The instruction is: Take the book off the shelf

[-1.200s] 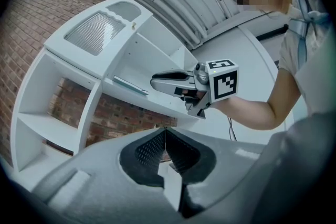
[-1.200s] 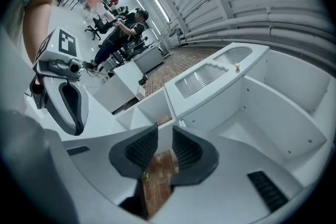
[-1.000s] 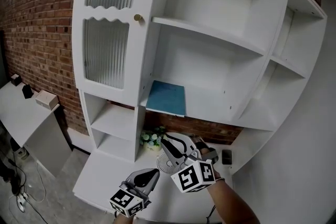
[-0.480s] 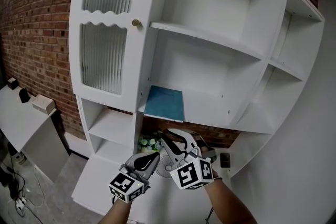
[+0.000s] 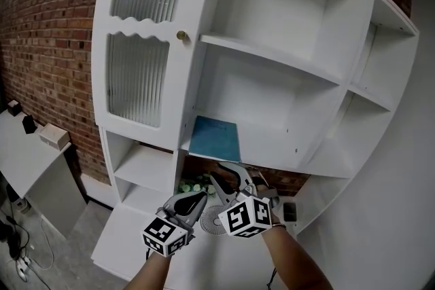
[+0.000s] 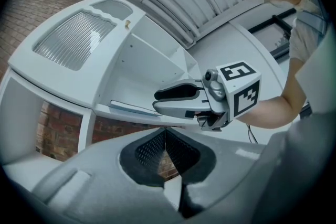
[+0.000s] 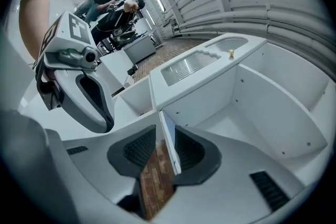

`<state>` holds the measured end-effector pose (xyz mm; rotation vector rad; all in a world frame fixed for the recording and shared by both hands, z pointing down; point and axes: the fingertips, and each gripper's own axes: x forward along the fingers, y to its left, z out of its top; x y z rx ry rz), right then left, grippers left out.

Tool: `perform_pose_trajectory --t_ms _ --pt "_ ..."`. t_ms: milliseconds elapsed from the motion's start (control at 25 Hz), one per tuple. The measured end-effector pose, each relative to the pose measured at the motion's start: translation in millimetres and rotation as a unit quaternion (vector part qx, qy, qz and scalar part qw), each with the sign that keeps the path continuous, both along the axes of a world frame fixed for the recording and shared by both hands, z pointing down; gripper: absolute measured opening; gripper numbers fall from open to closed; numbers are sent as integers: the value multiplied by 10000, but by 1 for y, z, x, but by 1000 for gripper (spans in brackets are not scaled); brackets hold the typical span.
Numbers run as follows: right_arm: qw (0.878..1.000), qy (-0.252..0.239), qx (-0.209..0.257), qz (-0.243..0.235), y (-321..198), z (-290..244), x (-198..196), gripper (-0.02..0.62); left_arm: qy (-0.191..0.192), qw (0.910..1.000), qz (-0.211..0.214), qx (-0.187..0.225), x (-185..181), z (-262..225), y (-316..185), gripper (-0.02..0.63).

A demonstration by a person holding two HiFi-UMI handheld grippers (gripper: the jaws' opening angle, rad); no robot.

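A blue book lies flat at the left end of the white cabinet's lower middle shelf. Both grippers hang below and in front of that shelf, apart from the book. My left gripper is shut and holds nothing; its pads meet in the left gripper view. To its right, my right gripper points up toward the book with its jaws opening. In the right gripper view only the distant shelf edge shows between them. From the left gripper view, the book is a thin slab.
A ribbed glass door with a brass knob closes the cabinet's left column. On the counter below the shelf stand a small flower pot, a round white object and a dark device. A brick wall and a side table lie to the left.
Both grippers have risen a little toward the shelf with the book. The right gripper's jaws stand wider apart than before. The left gripper stays shut.
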<state>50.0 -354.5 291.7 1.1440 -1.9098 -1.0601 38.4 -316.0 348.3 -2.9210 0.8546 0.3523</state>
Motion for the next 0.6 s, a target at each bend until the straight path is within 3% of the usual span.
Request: perform_pose_trajectory --t_ms 600 --pt "9963 747 52 433 -43 10 5 127 58 10000 -13 -80 -8 0 -8 9"
